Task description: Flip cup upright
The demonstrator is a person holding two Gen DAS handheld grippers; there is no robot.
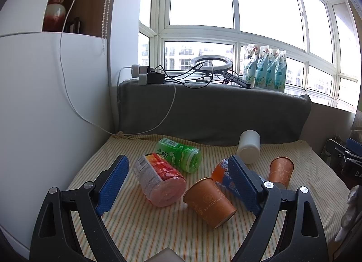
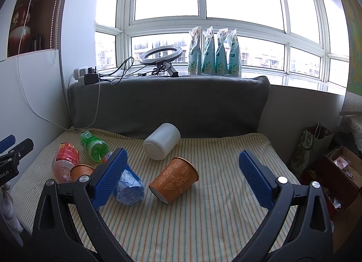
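Right wrist view: orange paper cup (image 2: 173,180) lay on its side.
Both hand-held grippers, right (image 2: 184,179) and left (image 1: 178,182), were spread wide, empty; the cup seemed light, crushable, best held mid-wall.

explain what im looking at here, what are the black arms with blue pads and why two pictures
Those are two hand-held grippers, one in each of a person's hands, each carrying a camera that looks along its blue-padded fingers. One picture comes from the left gripper, the other from the right gripper. Both are open and hold nothing. On the striped cloth lie two orange paper cups on their sides, one patterned and one plainer, plus a green bottle, a red bottle, a blue-labelled bottle and a white plastic jar.
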